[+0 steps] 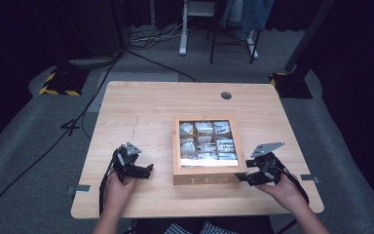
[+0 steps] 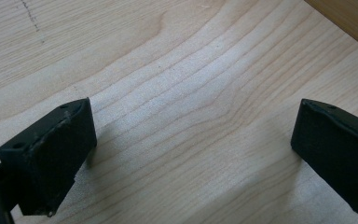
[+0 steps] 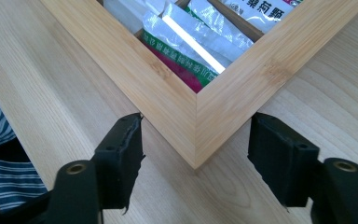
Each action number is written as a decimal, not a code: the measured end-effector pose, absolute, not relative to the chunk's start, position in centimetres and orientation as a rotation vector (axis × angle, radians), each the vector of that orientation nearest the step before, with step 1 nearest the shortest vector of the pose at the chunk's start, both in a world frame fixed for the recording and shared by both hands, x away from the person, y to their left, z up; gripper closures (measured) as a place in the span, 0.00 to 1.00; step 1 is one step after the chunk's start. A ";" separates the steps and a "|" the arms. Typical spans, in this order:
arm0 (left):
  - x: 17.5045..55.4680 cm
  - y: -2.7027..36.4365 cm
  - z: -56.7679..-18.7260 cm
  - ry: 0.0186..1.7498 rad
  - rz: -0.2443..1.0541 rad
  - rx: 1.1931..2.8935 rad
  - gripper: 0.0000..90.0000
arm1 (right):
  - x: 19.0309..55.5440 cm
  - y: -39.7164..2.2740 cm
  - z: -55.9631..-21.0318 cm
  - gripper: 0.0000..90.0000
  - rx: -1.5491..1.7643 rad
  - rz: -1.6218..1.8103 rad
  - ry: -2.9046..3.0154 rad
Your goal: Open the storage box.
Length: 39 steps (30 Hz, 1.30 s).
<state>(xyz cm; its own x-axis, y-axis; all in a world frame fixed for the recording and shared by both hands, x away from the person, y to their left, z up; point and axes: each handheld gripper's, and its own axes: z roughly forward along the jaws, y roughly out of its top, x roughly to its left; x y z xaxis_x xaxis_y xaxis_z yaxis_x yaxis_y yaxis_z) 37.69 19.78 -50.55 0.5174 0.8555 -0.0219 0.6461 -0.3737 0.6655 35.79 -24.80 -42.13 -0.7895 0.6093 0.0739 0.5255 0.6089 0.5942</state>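
Observation:
A wooden tea box (image 1: pixel 208 178) with a glass lid and several compartments of tea sachets (image 1: pixel 207 141) sits in the middle of the table. My right gripper (image 1: pixel 243 177) is at its front right corner. In the right gripper view that corner (image 3: pixel 186 107) lies between the jaws of the right gripper (image 3: pixel 196 140), and both black fingertips (image 3: pixel 126 140) touch the wooden frame's two sides. My left gripper (image 1: pixel 145 171) rests left of the box. Seen in its own view, the left gripper (image 2: pixel 193 140) is open wide over bare wood, with nothing between its jaws.
The light wooden table (image 1: pixel 141 107) has a round cable hole (image 1: pixel 226 95) at the back right. A slice of the box's side (image 2: pixel 349 18) shows in the left gripper view. Striped clothing (image 3: pixel 4 177) lies beyond the table's near edge. Dark floor, cables and stands surround the table.

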 end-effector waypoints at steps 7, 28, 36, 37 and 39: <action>37.7 19.8 -50.6 1.219 0.436 2.139 0.01 | 35.3 -24.4 -41.8 0.48 0.913 0.833 2.679; 37.7 19.8 -50.5 1.219 0.438 2.139 0.01 | 34.4 -24.7 -40.3 0.58 0.901 0.870 2.584; 37.7 19.8 -50.5 1.219 0.437 2.139 0.01 | 34.0 -25.2 -39.4 0.65 0.911 0.933 2.526; 37.7 19.8 -50.5 1.219 0.437 2.139 0.01 | 34.0 -25.3 -39.3 0.66 0.919 0.948 2.523; 37.7 19.8 -50.6 1.219 0.436 2.139 0.01 | 34.0 -25.4 -39.2 0.67 0.925 0.963 2.521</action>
<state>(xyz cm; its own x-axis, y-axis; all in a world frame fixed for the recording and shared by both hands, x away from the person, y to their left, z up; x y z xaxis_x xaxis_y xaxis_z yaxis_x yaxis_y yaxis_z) 37.68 19.77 -50.55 0.5172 0.8555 -0.0228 0.6467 -0.3732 0.6652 34.02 -25.38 -39.23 -0.7527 0.6573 -0.0377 0.4647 0.5710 0.6768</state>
